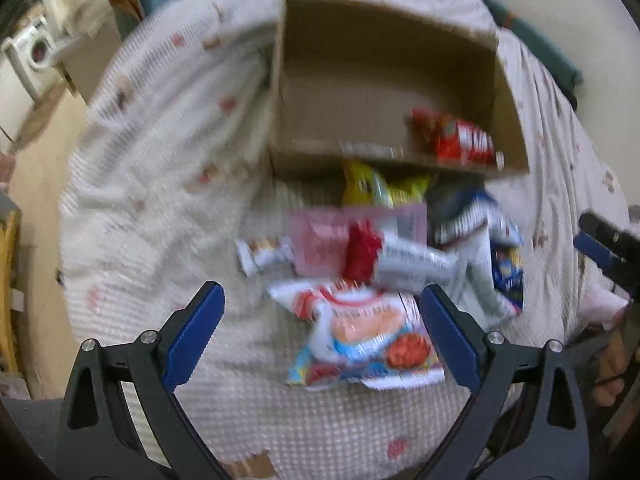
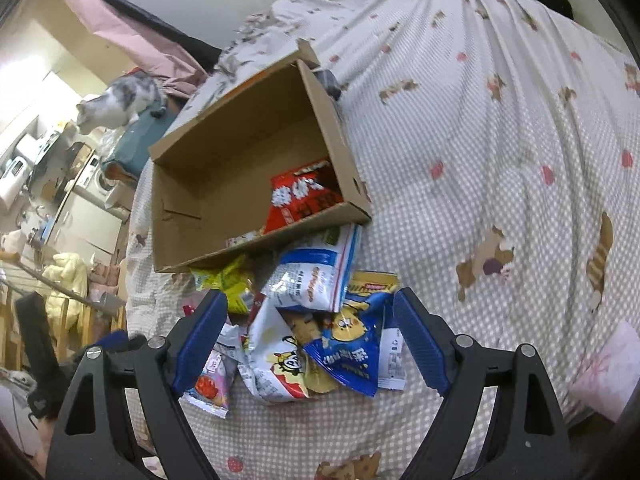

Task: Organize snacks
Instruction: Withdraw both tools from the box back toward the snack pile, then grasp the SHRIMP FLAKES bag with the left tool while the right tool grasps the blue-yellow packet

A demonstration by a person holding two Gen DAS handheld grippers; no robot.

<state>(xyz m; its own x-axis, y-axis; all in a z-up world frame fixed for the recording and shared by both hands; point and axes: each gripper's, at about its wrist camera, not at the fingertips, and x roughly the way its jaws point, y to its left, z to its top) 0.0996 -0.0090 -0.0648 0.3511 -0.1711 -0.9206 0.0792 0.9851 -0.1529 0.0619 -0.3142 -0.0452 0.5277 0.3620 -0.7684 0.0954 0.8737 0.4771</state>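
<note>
Cardboard is the material of the open box that lies on the bed, on a checked bedsheet with small printed animals, and one red snack packet is already inside it, near the front wall. All other snacks lie in a loose pile just before the box: a yellow packet, a white and blue pouch, a dark blue packet, a white packet with a cartoon face, and a pink-white packet nearest to the left gripper. Both grippers hang over this pile with jaws wide apart and hold nothing; the right gripper has the blue and white packets between its fingers but, as I judge, does not touch them. These packets look light, soft and crinkly, with slippery foil, so I think a grip on a flat sealed edge or a corner is safer than on the puffed middle, which can slide or crush the contents. A cat stands far behind the box.
</note>
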